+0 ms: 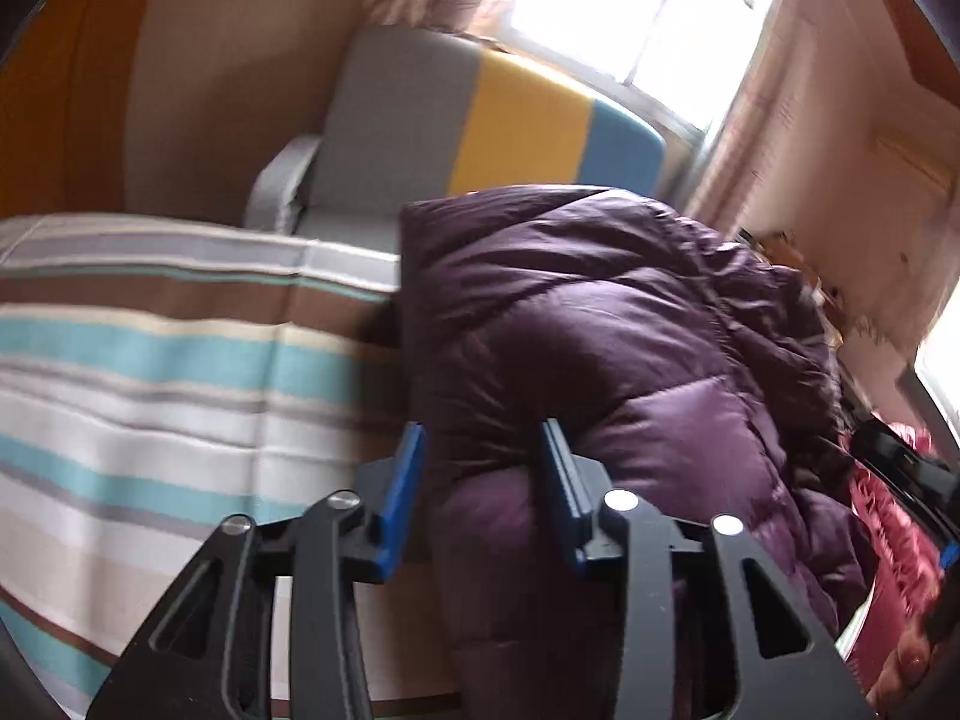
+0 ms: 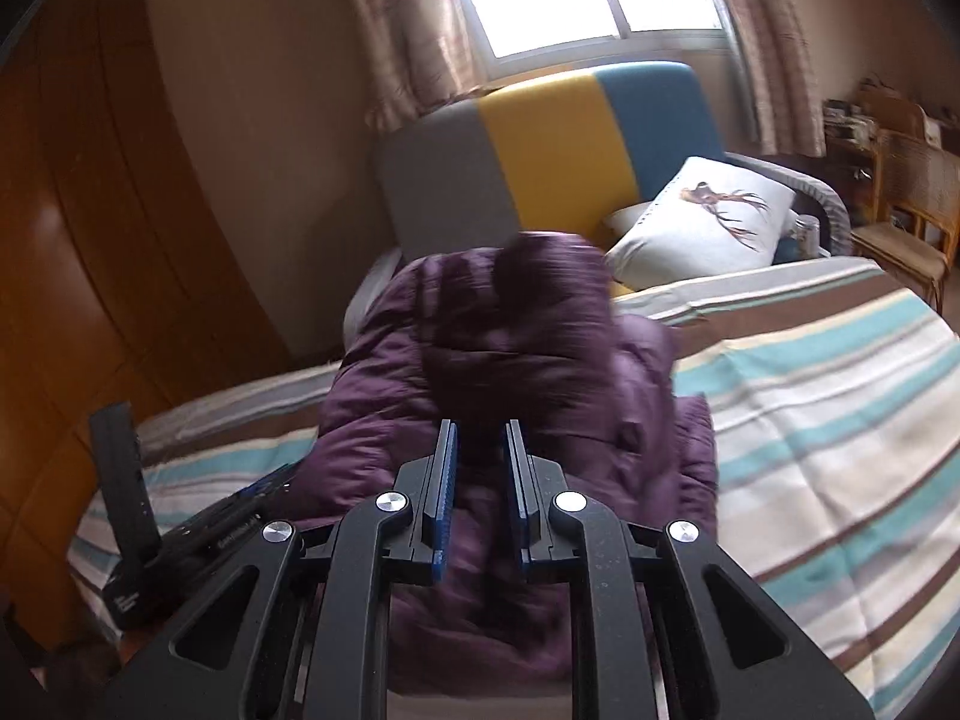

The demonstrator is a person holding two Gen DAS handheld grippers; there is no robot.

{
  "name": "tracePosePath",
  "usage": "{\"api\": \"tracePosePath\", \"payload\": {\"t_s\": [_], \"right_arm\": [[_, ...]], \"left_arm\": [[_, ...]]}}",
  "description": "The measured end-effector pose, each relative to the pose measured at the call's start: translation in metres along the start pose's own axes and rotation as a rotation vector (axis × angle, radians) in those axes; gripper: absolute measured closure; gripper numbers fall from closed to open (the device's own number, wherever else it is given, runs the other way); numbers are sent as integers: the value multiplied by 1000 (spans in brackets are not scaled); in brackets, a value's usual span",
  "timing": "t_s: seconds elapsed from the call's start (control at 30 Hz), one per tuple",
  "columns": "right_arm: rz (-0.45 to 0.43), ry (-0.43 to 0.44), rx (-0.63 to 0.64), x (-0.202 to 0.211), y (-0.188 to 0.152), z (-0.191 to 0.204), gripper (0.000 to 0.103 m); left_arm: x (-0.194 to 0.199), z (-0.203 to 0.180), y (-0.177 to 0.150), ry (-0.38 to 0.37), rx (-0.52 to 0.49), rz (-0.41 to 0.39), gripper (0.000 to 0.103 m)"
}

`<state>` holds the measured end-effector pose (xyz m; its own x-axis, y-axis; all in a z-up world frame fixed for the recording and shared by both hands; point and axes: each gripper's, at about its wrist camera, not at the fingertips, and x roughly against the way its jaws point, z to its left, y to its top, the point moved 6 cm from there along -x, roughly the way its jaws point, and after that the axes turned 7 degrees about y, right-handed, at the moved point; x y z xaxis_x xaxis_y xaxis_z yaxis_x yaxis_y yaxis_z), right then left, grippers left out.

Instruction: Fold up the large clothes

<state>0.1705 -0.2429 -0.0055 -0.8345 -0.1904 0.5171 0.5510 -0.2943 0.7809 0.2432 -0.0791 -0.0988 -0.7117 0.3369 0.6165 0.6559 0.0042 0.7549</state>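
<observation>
Jacket (image 1: 630,348), purple and puffy, sits bunched on the striped bed (image 1: 150,360). Both tongs grip it: left tongs (image 1: 480,480) clenched on a thick fold, right tongs (image 2: 480,468) pinching its near edge. Probably mid-fold; next calls for laying the lifted part flat. Motion blur hides the sleeves.
</observation>
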Motion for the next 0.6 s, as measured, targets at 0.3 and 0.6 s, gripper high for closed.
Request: {"api": "tracePosePath", "payload": {"t_s": [0.3,0.6], "right_arm": [[178,-156,-55,-66,-14,-75,87],[198,-147,-73,-91,-35,-86,90]], "left_arm": [[-8,-41,-1,75,-179,0,69],[-17,-43,-6,86,-185,18,67]]}}
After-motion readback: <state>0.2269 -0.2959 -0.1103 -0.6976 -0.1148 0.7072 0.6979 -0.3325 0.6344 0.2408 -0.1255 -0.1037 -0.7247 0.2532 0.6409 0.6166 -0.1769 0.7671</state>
